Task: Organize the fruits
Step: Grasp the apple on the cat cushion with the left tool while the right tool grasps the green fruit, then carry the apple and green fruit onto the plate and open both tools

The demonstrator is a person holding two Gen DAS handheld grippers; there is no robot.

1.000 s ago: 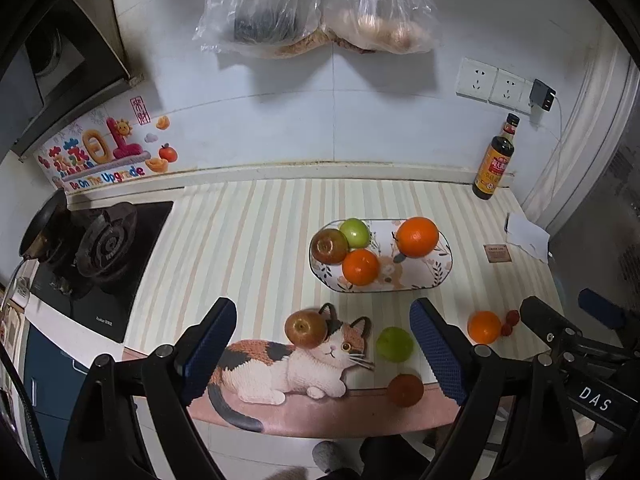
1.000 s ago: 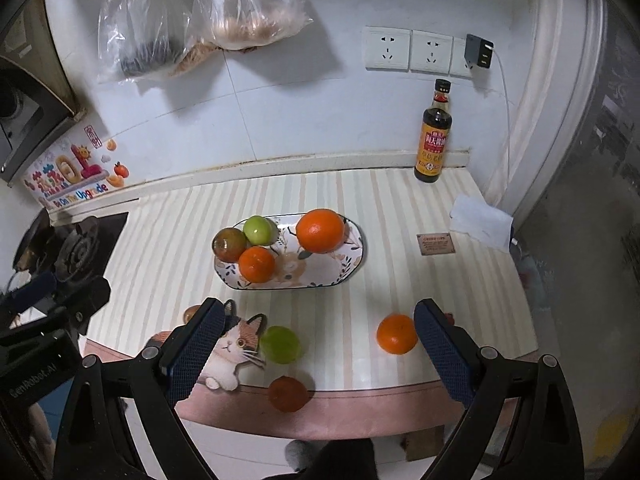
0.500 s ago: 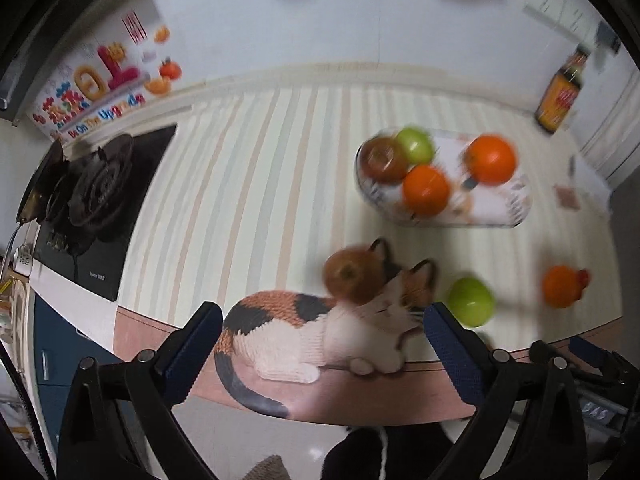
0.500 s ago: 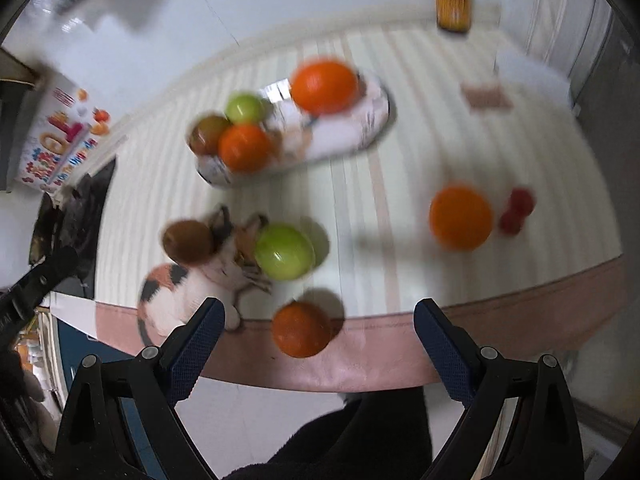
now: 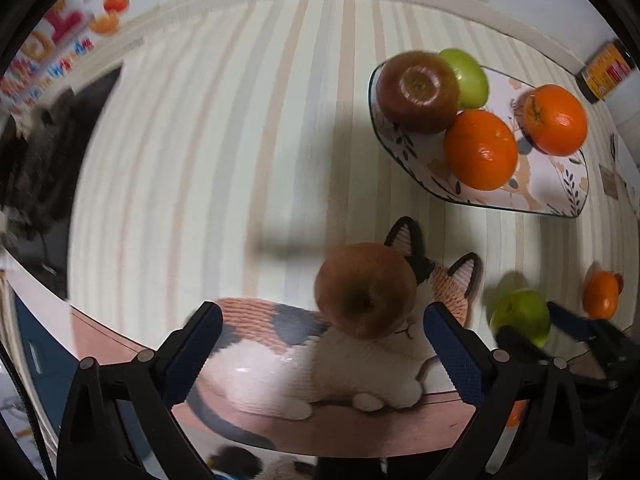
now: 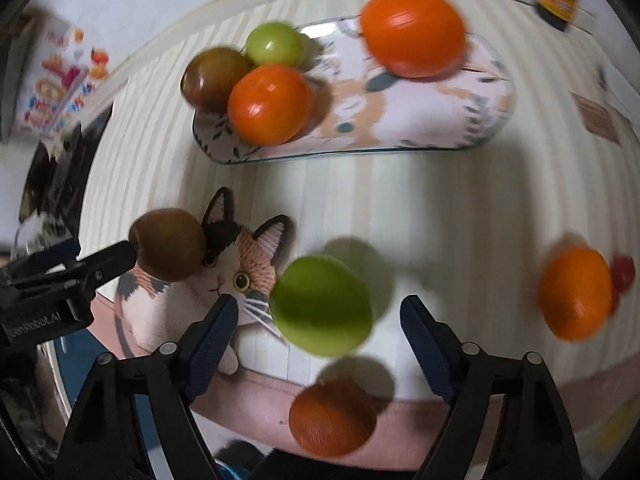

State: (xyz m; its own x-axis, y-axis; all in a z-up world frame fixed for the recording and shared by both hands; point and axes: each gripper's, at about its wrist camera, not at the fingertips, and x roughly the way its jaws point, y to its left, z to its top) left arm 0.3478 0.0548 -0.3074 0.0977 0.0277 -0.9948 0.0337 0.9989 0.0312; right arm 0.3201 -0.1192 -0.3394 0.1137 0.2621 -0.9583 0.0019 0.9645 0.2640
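Lining up both grabs at once: my left gripper (image 5: 320, 340) hangs nose-down over the red-brown apple (image 5: 365, 290) sitting on the cat picture (image 5: 280, 364) at the counter's front edge, jaws spread full, nothing pinched yet. My right gripper (image 6: 319, 322) sits over the green apple (image 6: 322, 306), just beside the cat's whiskers; its jaws are closing w/ the apple between them, but the pads aren't touching it yet.

The plate (image 6: 420, 120) further back already holds a dark apple, a green one and two oranges. Loose ones left, seen from the right wrist cam: an orange (image 6: 576, 292) w/ small red fruits beside it, and a darker orange (image 6: 332, 418) near the counter's lip.

To do it well, I reckon: centre each apple btwn the pads before squeezing, grip at the widest part, close slow so round fruit doesn't squirt out or roll off the edge. Left apple sits slightly right of centre, so shift over first. Lift straight up, and keep the two grippers apart, since they're close here.
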